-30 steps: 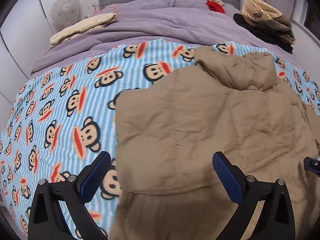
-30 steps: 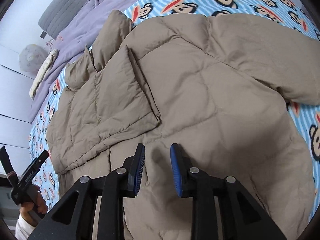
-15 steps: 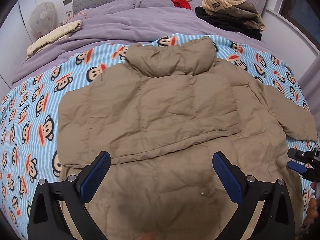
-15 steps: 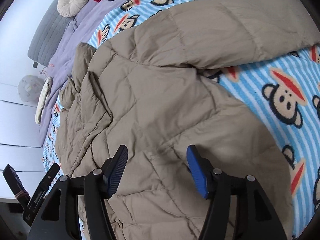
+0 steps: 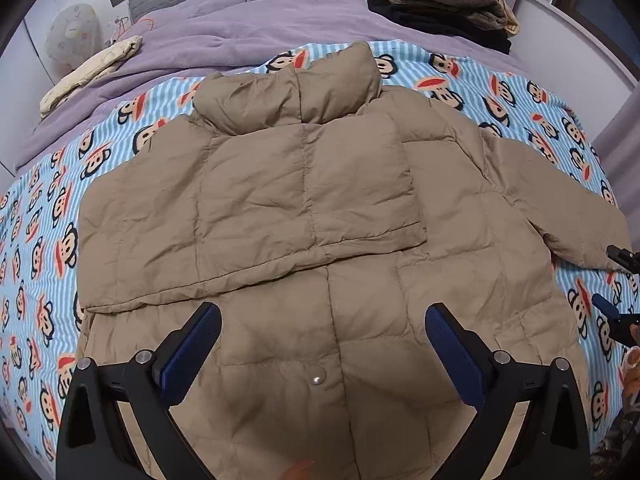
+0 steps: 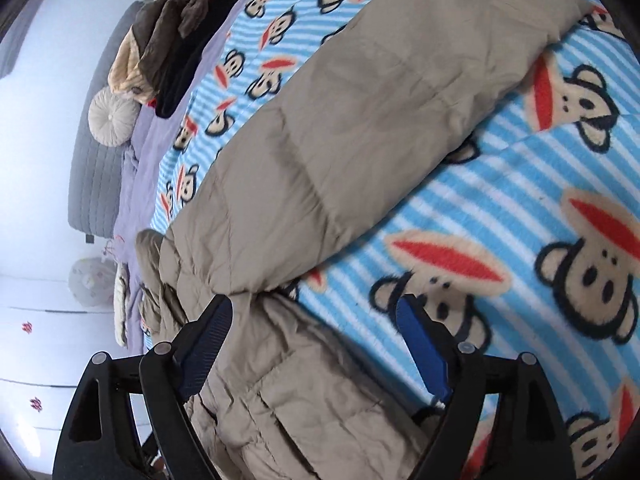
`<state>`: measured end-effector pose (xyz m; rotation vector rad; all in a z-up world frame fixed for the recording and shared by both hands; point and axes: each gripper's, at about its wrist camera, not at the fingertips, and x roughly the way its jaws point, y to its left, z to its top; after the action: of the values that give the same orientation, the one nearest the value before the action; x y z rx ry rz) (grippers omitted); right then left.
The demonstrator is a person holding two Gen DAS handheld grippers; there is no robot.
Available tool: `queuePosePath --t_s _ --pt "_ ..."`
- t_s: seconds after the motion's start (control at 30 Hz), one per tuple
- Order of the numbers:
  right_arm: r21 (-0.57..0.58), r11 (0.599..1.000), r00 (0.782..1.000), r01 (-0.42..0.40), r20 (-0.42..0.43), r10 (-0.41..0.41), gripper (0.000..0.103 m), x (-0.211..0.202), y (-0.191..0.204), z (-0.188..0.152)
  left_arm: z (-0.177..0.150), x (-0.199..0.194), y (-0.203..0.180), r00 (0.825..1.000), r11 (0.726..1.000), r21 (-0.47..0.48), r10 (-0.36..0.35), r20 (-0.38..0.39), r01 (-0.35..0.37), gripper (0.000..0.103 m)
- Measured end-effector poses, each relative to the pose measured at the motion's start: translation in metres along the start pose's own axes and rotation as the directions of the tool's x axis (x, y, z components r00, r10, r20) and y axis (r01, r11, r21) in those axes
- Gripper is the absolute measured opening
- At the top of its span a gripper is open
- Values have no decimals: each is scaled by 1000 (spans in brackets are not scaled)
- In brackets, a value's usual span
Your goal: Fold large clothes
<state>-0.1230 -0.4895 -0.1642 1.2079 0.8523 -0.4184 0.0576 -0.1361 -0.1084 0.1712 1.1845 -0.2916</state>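
Note:
A large tan puffer jacket (image 5: 312, 216) lies flat on the monkey-print blanket (image 5: 48, 240), collar at the far side. Its left sleeve is folded across the body; its right sleeve (image 5: 560, 208) stretches out to the right. My left gripper (image 5: 322, 344) is open and empty, hovering over the jacket's lower middle. My right gripper (image 6: 316, 344) is open and empty, low over the jacket's right hem (image 6: 304, 400), just below the spread sleeve (image 6: 392, 120). It also shows at the right edge of the left wrist view (image 5: 620, 292).
A purple duvet (image 5: 240, 28) covers the far half of the bed. A stack of folded clothes (image 5: 444, 4) sits at the far right, a cream garment (image 5: 92, 74) at the far left. A round cushion (image 6: 112, 120) and grey headboard (image 6: 96, 160) lie beyond.
My left gripper has swung right, from the jacket's left edge to over its middle. My right gripper has opened wide and moved right, from over the body to the right hem by the sleeve.

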Motion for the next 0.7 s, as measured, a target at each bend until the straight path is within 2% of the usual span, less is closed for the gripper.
queuePosePath --t_s 0.17,0.23,0.43,0.57,0.63,0.67,0.7 --pt "129 989 998 -70 16 68 87 -3 -34 35 1 7 -8 1000 1000 -18 7 -28 -8 102" --pt "197 974 994 -110 47 103 87 -3 -47 50 1 10 -10 999 999 -27 15 -37 -16 102" --pt "357 893 960 -273 153 233 87 2 -79 92 0 15 -11 999 997 -79 17 -50 -21 102" --pt "412 849 943 -330 193 273 87 10 -85 111 0 20 -6 996 992 -129 -21 -81 11 102" --pt "449 820 934 -355 203 294 85 13 -89 117 -2 18 -4 997 991 -132 -16 -75 6 102" --pt "459 804 926 -377 209 315 69 14 -88 118 -2 17 -3 997 992 -130 -16 -70 7 102" --pt "462 793 918 -396 206 338 36 17 -85 120 -2 14 -2 998 992 -127 -19 -64 11 102"
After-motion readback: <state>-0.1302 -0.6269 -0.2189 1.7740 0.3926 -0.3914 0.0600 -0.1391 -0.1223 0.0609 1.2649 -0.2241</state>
